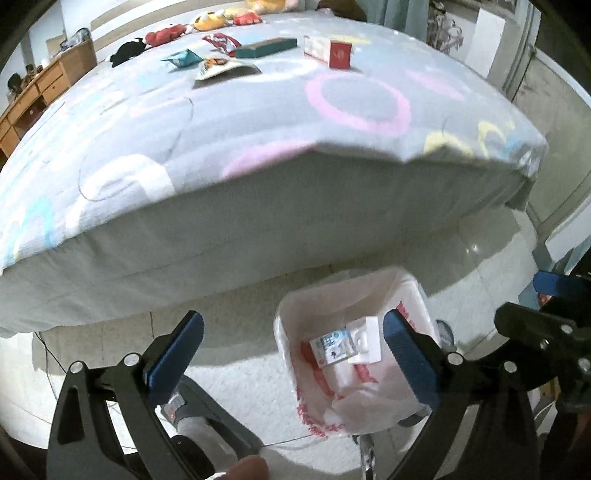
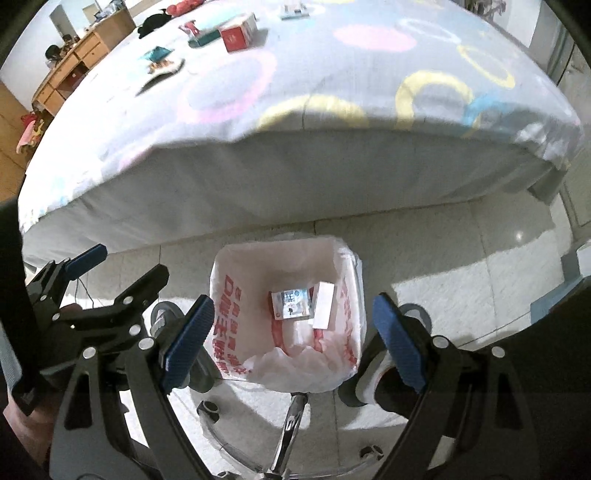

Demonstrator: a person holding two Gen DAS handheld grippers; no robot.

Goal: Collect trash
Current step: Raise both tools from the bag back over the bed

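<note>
The left gripper (image 1: 291,363) and the right gripper (image 2: 293,341) both stand apart with nothing between the pads, above the lined trash bin (image 2: 221,266) on the floor, near the bed edge (image 2: 295,147). Two small boxes (image 2: 293,303) lie inside the bin. More trash (image 1: 328,51) lies far on the bed, and bare floor (image 2: 461,273) is right of the bin.

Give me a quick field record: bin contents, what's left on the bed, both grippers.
bin: bag-lined trash bin on the floor beside the bed
in bin: printed carton and white box, side by side
left on bed: red-and-white box, teal box, teal packet, flat wrapper
not trash: plush toys at far end
left gripper: open, empty
right gripper: open, empty, above bin
</note>
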